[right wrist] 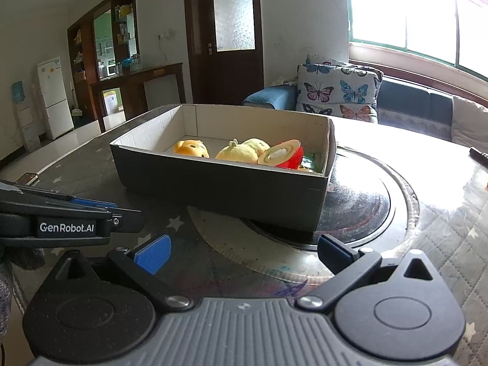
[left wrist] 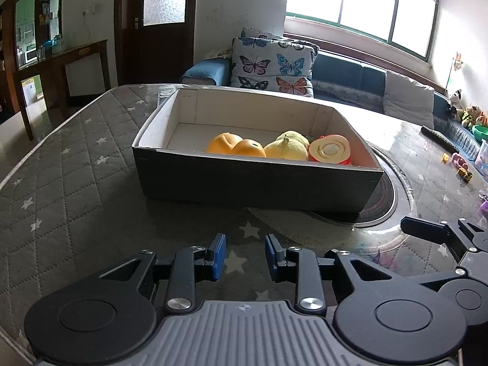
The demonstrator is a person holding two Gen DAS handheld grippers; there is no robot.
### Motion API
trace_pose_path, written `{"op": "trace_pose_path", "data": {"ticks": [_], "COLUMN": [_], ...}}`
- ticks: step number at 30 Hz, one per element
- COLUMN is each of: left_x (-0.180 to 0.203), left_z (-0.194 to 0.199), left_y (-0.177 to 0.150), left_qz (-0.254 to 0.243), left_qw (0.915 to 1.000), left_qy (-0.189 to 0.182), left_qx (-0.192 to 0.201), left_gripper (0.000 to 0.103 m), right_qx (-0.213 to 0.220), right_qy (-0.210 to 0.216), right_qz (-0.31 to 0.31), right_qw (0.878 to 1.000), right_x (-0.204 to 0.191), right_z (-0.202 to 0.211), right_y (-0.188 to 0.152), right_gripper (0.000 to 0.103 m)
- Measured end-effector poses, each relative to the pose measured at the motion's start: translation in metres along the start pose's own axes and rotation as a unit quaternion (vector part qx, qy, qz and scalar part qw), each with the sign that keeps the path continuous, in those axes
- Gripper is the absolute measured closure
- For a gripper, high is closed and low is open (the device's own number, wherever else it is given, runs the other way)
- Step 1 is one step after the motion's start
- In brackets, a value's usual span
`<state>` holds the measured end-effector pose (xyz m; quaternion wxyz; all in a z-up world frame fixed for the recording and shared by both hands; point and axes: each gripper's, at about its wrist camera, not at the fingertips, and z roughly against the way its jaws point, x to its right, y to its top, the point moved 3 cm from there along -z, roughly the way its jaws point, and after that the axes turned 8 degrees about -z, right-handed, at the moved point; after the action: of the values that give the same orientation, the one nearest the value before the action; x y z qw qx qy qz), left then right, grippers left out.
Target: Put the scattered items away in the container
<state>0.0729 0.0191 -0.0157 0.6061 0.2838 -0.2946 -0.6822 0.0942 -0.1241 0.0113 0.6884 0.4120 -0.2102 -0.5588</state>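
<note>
Left gripper (left wrist: 245,257): the blue pads (left wrist: 219,256) stand partly apart with nothing between them; only the star-quilted table cover (left wrist: 61,164) shows in the gap. Right gripper (right wrist: 242,254): its pads (right wrist: 154,253) are spread wide and likewise empty. Both tools hover just short of the near wall of the cardboard box (left wrist: 253,186), side by side, the left one showing at the edge of the right wrist view

Box contents: two orange toy fruits (left wrist: 233,146), a yellow plush pear (left wrist: 288,146) and a halved red toy fruit (left wrist: 329,151), grouped toward the right end. No loose item lies on the cover between the grippers and the box; a few small toys (left wrist: 460,166) sit far off at the table's right edge, and it is unclear whether they belong to the task

Hazards, as judged:
- The box partly overhangs a round inset plate (right wrist: 360,210); a push on its near wall could slide or tip it
- The two tools are close together; a sideways move risks collision
</note>
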Motion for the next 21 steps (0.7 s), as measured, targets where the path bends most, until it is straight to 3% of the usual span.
{"op": "trace_pose_path", "data": {"ticks": [21], "left_x": [-0.005], "left_z": [-0.016], "left_y": [0.001], "left_qz": [-0.014], "left_qw": [0.9995], "left_qy": [0.026], "left_qx": [-0.01], "left_gripper": [0.072], "right_qx": [-0.017], "right_qy": [-0.002], "right_qz": [-0.01], "right_qw": [1.0], "right_x": [-0.004], "right_z": [-0.013], "right_y": [0.0], "right_gripper": [0.0]}}
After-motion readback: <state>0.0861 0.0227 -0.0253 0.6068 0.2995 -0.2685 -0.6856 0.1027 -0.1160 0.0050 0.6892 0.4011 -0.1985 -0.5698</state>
